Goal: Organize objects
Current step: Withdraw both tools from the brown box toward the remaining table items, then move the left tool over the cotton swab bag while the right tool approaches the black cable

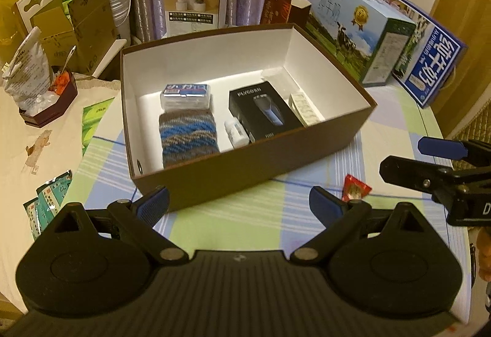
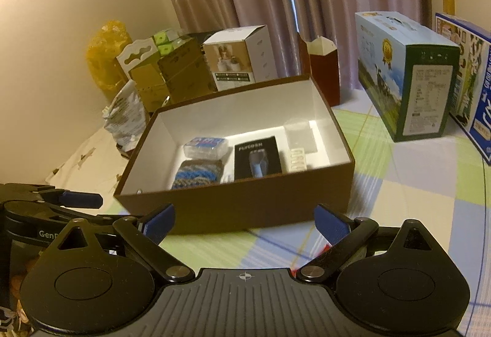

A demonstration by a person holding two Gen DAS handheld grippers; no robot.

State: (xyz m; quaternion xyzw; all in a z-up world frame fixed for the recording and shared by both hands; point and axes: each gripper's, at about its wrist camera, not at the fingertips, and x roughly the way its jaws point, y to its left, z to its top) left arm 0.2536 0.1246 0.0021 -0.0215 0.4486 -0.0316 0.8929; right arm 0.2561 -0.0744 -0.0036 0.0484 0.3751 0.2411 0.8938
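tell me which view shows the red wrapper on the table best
The left wrist view: the red wrapper lies in plain sight on the table. In the right wrist view only a red sliver peeks past that gripper's arm.

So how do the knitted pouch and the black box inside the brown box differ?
The knitted pouch is soft, striped blue and grey; the black box is rigid, printed with lettering and a product picture. The pouch lies left, the black box right. Both lie flat in the brown box.
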